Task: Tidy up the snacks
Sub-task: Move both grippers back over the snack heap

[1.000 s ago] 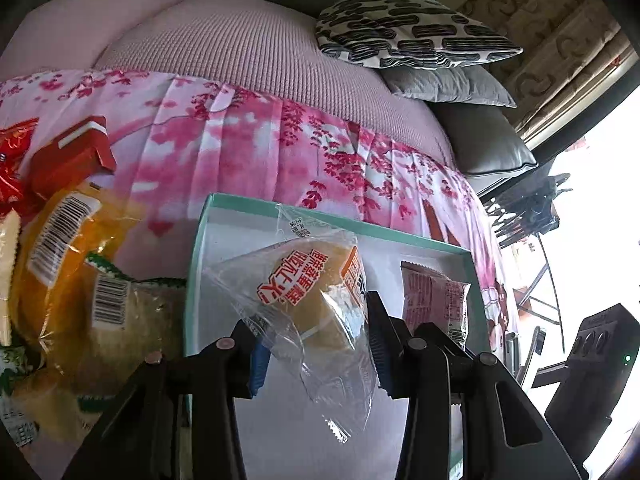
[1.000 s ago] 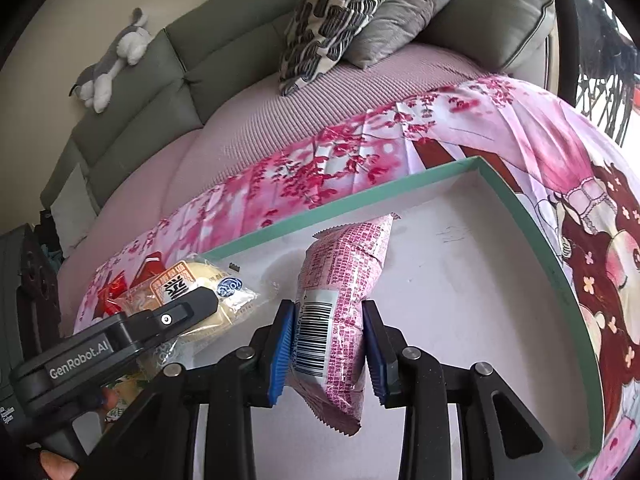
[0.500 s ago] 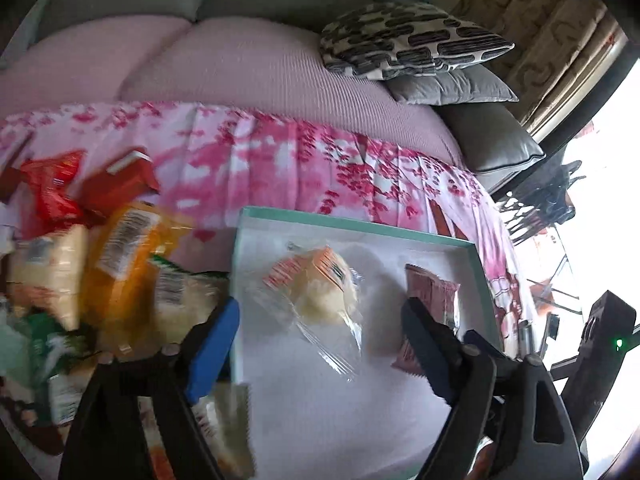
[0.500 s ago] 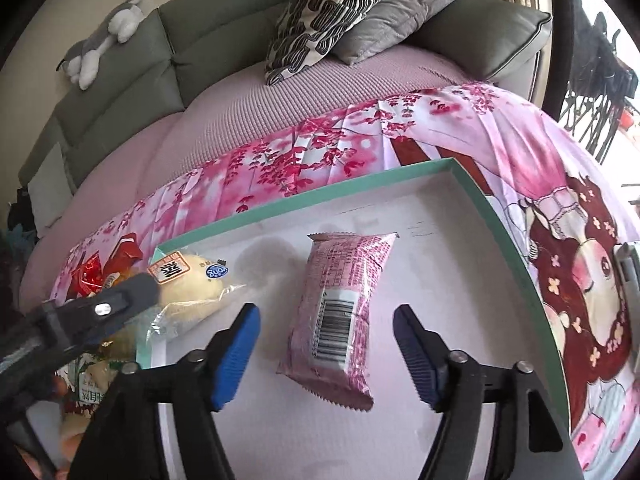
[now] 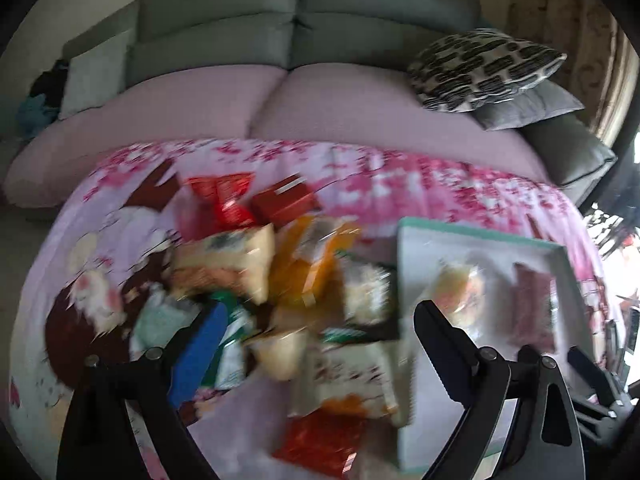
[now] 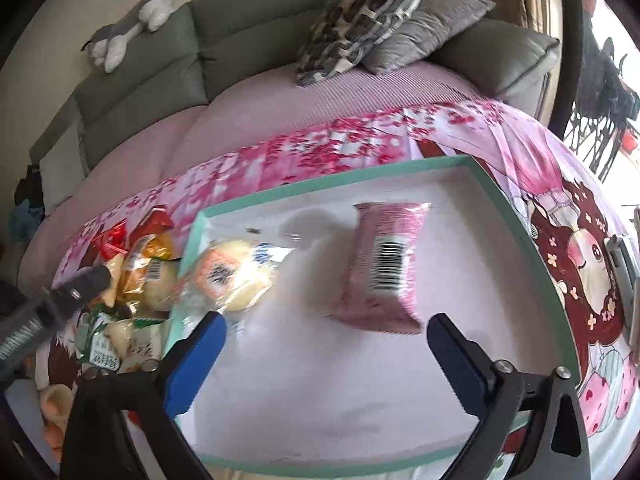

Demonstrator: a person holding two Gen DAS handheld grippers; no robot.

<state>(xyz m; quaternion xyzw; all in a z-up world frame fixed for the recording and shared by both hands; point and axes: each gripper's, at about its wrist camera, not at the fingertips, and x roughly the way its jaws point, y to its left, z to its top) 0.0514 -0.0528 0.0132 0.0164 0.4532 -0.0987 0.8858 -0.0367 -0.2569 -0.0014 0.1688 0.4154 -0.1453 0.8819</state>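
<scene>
— Where do your claws stand?

— My right claw [image 6: 324,338] is spread wide, empty, above the tray [image 6: 516,224]. My left claw [image 5: 316,328] gapes too, over the blurred snack pile [image 5: 280,276] on the floral cloth [image 5: 400,172].

— And the snacks?

— The pink packet [image 6: 382,266] and the clear-wrapped bun [image 6: 230,274] lie apart inside the tray; the pile sits just left of it.
</scene>
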